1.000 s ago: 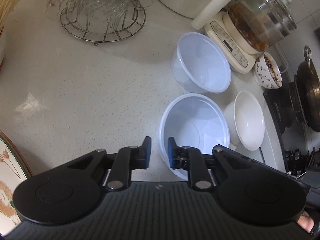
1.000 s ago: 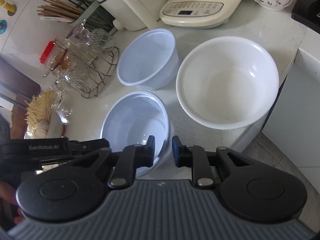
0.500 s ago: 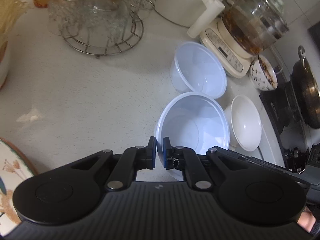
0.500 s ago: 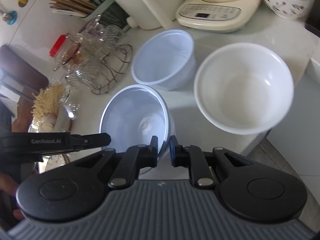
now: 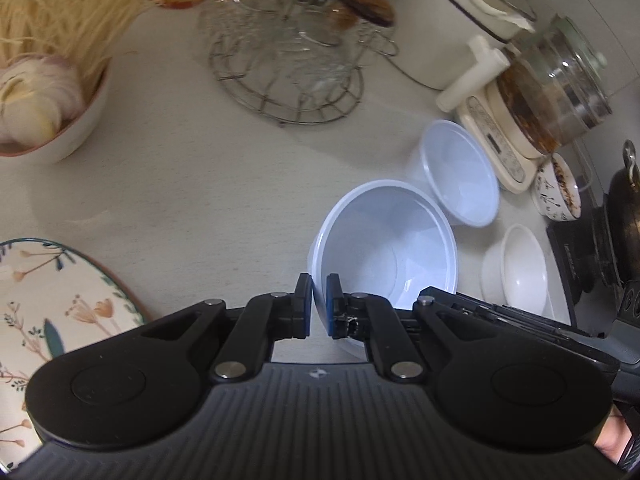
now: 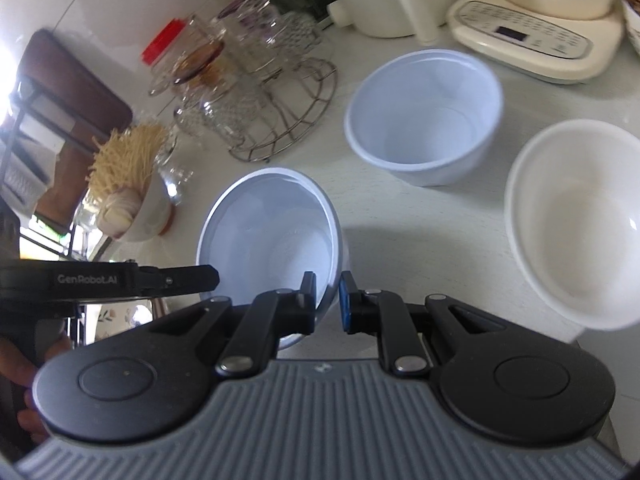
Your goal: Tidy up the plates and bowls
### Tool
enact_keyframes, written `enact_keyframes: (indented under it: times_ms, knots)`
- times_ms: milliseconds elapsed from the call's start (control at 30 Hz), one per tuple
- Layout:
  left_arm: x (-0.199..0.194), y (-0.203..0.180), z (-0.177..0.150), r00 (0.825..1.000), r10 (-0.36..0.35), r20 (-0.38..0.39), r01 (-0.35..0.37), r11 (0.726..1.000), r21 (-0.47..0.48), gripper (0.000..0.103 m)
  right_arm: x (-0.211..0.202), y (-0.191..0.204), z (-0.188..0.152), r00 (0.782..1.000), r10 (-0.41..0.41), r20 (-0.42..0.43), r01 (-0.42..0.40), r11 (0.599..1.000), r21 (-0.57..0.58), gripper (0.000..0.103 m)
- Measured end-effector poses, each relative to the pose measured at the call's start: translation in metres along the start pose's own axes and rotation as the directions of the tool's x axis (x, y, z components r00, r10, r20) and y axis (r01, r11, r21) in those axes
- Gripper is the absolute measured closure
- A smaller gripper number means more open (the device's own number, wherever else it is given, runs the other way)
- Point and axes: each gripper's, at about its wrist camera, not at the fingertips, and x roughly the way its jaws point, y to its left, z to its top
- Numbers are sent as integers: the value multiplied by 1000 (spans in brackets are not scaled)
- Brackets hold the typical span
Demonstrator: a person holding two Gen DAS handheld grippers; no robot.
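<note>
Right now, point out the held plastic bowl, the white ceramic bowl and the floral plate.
held plastic bowl (image 5: 384, 256): left wrist view, inner wall.
white ceramic bowl (image 6: 576, 220): right wrist view, inside bottom.
floral plate (image 5: 48, 300): left wrist view, patterned face.

Both wrist views look steeply down, close, sharing the pale bowl (image 5: 384, 248).

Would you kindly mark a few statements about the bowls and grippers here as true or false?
1. Both grippers clamp the same pale blue plastic bowl: the left gripper and the right gripper each pinch its rim. True.
2. That bowl holds noodles. False: it is empty; the noodles stand in another bowl.
3. A second blue plastic bowl stands on the counter. True.
4. The white ceramic bowl is stacked inside it. False: it sits apart.
</note>
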Motion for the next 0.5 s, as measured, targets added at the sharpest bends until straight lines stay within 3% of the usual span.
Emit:
enact_keyframes:
  times_ms: [500]
  knots:
    - [2,15,-3,999,36,-4,-37,999,-34,94,24,10,8,998,12,-68,-15,999,-41,86]
